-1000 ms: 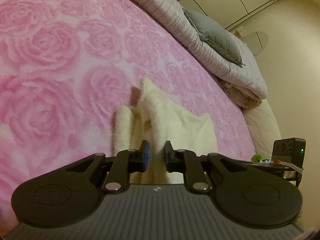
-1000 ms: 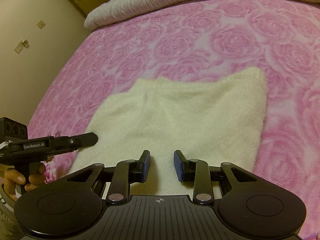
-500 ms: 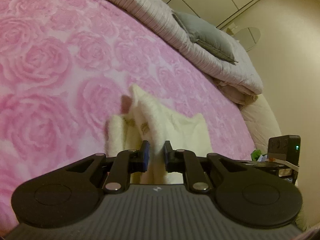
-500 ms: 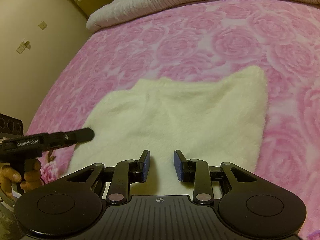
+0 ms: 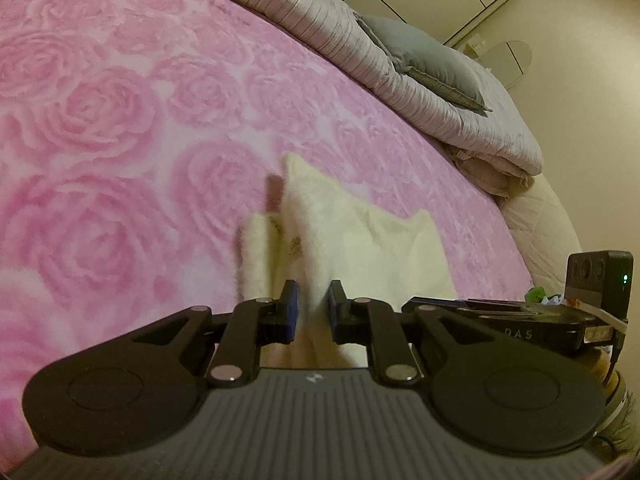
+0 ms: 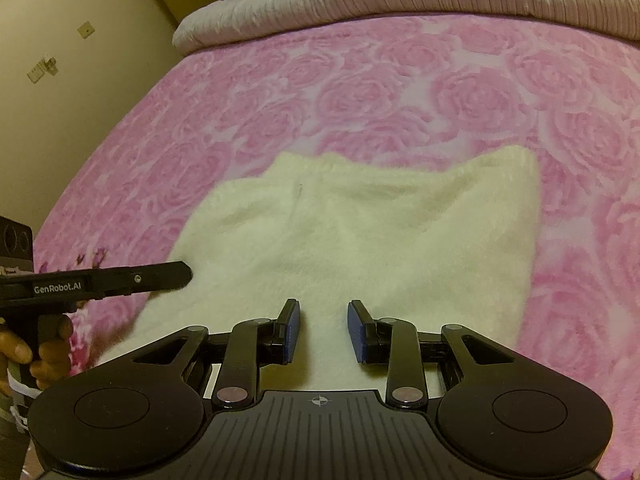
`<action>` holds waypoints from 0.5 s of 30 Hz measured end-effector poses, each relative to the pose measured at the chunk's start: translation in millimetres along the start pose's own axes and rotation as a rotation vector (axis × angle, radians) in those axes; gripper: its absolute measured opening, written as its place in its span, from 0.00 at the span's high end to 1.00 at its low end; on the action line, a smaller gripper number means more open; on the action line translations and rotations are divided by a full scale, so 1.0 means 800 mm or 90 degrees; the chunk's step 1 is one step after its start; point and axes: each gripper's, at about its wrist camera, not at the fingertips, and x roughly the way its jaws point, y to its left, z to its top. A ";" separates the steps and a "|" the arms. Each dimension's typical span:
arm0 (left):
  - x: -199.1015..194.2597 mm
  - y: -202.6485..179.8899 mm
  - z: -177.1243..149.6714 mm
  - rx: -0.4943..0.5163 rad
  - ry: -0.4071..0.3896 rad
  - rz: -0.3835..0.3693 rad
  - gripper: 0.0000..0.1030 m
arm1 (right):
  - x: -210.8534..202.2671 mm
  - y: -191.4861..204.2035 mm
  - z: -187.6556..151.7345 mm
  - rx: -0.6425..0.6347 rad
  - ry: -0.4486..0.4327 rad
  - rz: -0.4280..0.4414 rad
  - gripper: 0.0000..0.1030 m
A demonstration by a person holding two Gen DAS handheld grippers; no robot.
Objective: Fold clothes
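On the pink rose-patterned bedspread [image 6: 400, 92] lies the cream fleece garment [image 6: 360, 240]. Its near edge is hidden behind both tools, and its underside cannot be seen. The left hand-held gripper [image 5: 312, 312] pinches a raised fold of the garment, jaws nearly closed on it. The right hand-held gripper [image 6: 323, 330] hovers over the garment's near part, jaws partly apart, gripping nothing. Compared with a second ago, little has changed; the lifted fold sits much as before.
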 end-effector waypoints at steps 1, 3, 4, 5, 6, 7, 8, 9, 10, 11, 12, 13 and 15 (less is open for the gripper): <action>0.000 0.000 0.000 -0.001 0.000 0.000 0.88 | 0.000 0.000 0.000 0.000 0.000 0.000 0.70; 0.000 0.000 0.000 0.000 -0.001 -0.001 0.88 | 0.001 0.000 0.001 0.001 0.001 0.000 0.70; -0.001 -0.001 -0.001 0.001 -0.002 -0.002 0.88 | 0.001 0.000 0.001 0.002 0.001 0.000 0.70; -0.002 -0.001 -0.001 0.002 -0.003 -0.004 0.88 | 0.002 0.000 0.002 0.002 0.000 -0.001 0.70; -0.003 -0.001 -0.002 0.002 -0.005 -0.006 0.88 | 0.002 0.001 0.002 0.000 0.000 -0.003 0.70; -0.005 -0.001 -0.003 0.003 -0.006 -0.009 0.88 | 0.002 0.002 0.002 -0.002 -0.001 -0.005 0.70; -0.008 -0.001 -0.005 0.002 -0.008 -0.011 0.88 | 0.003 0.003 0.001 -0.005 -0.001 -0.008 0.70; -0.011 0.000 -0.008 -0.001 -0.010 -0.013 0.88 | 0.003 0.004 0.001 -0.008 -0.001 -0.009 0.70; -0.014 0.001 -0.010 -0.004 -0.011 -0.016 0.88 | 0.003 0.004 0.001 -0.010 -0.002 -0.011 0.70; -0.018 0.002 -0.013 -0.008 -0.012 -0.018 0.87 | 0.003 0.004 0.001 -0.011 -0.002 -0.012 0.70; -0.022 0.002 -0.016 -0.013 -0.011 -0.021 0.87 | 0.004 0.004 0.001 -0.010 -0.003 -0.013 0.70; -0.028 0.002 -0.020 -0.018 -0.010 -0.023 0.87 | 0.004 0.004 0.000 -0.010 -0.003 -0.015 0.70; -0.040 0.002 -0.029 -0.026 -0.011 -0.027 0.86 | 0.004 0.005 -0.001 -0.009 -0.006 -0.019 0.70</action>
